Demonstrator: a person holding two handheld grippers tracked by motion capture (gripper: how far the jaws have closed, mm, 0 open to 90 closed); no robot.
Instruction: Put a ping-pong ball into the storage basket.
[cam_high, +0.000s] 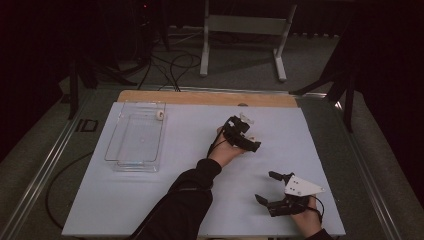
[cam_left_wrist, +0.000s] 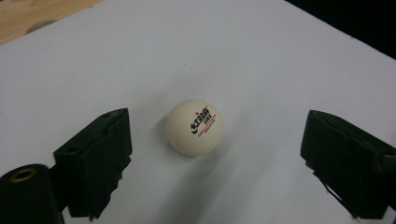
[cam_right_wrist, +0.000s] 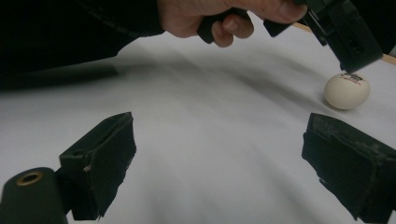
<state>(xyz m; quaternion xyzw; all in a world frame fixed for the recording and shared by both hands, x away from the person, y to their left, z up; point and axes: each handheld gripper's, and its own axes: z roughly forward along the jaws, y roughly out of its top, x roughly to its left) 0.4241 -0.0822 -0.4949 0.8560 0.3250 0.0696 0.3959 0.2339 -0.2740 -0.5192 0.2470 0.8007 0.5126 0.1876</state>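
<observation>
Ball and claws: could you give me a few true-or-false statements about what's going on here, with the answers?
1. The ball lies between the left claw's open jaws, untouched. True.
2. The ball is plain, with no print. False: it bears a black and red logo.
3. A second ball sits at the tray, by its far corner. True.
4. The right claw grips a ball. False: its jaws are open with nothing between them.
5. The tray is black. False: it is clear.

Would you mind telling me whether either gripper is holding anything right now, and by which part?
Nothing is held. The left gripper stands open around the ball without touching it; the right gripper is open.
</observation>
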